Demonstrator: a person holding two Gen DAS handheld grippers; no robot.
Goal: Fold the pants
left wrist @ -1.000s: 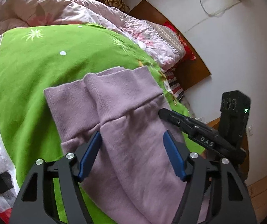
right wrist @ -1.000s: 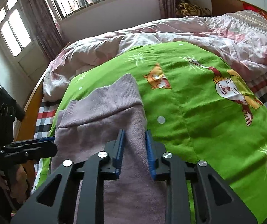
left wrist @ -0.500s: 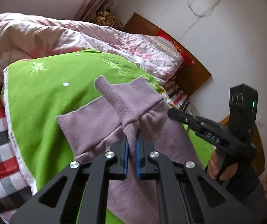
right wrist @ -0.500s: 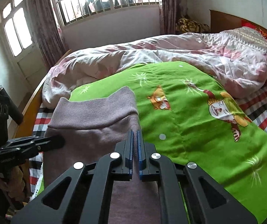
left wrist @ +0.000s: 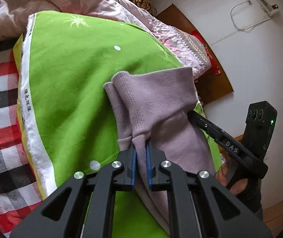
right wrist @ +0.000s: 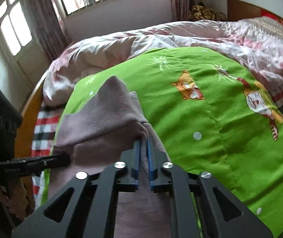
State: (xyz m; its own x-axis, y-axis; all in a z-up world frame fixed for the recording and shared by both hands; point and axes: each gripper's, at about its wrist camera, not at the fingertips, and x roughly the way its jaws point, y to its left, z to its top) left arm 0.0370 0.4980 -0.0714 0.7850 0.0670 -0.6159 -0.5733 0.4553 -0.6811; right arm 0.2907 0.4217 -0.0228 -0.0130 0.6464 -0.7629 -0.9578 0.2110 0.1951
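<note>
Lilac knit pants [left wrist: 157, 99] lie on a green blanket [left wrist: 72, 79], their ribbed band end lifted and bunched. My left gripper [left wrist: 140, 148] is shut on a pinched fold just below the band. In the left wrist view the right gripper's body [left wrist: 226, 142] comes in from the right in a person's hand, its tips hidden behind the cloth. In the right wrist view my right gripper [right wrist: 143, 144] pinches the other edge of the pants [right wrist: 101, 119]; its jaws are opening slightly, with fabric still pressed between the pads. The left gripper [right wrist: 42, 161] reaches in from the left.
A pink quilt [right wrist: 141, 43] is heaped along the far side of the bed. A red, black and white checked sheet [left wrist: 0, 119] shows beside the green blanket [right wrist: 201, 109]. A wooden headboard [left wrist: 210, 69] stands against the white wall, and a wooden bed rail [right wrist: 26, 119] runs on the left.
My left gripper went from open over the flat pants to shut on a fold. Both grippers raised the band end off the blanket. The right jaws closed tight, then widened a little.
</note>
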